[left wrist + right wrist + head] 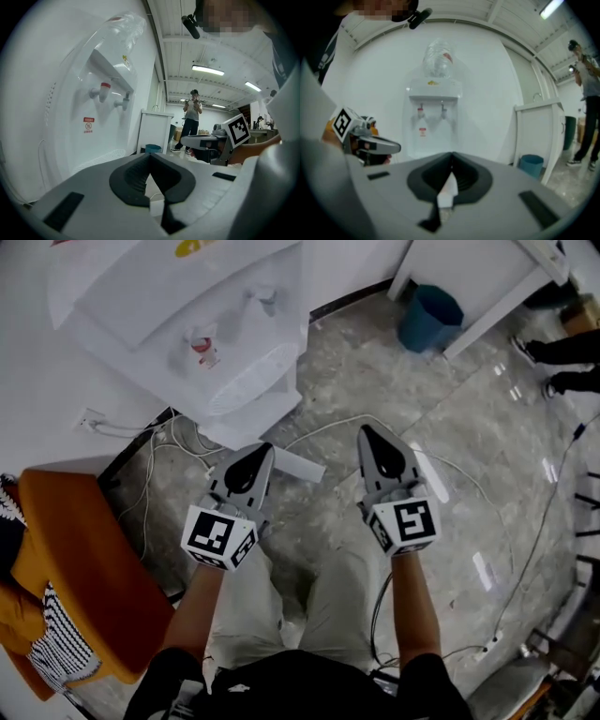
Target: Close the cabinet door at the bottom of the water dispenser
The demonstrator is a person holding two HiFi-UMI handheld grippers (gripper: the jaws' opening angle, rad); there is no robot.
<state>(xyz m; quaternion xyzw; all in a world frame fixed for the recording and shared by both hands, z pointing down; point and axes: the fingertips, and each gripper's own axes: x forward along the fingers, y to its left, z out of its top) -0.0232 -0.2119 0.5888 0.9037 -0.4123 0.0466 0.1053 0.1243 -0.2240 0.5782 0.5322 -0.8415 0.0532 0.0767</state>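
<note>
The task has barely begun. In the head view the water dispenser (216,343) stands at the far left against the wall. At its base a white panel, which looks like the cabinet door (302,465), juts out over the floor (450,427) to the right. It seems to be standing open, so the whole closing push is left to do. Neither gripper touches the door. Both hang in the air on the near side of it, side by side above the person's legs and pointing at the dispenser.

The left gripper (258,457) is clenched, its dark pads meeting at the tips with nothing between them. The right gripper (372,437) is clenched too and holds nothing. The pale strip seen past its pads in its own view is something beyond the gripper, not something it holds. From the right gripper view the dispenser faces it squarely, taps and bottle showing, while the gripper's own body hides the cabinet below.
</note>
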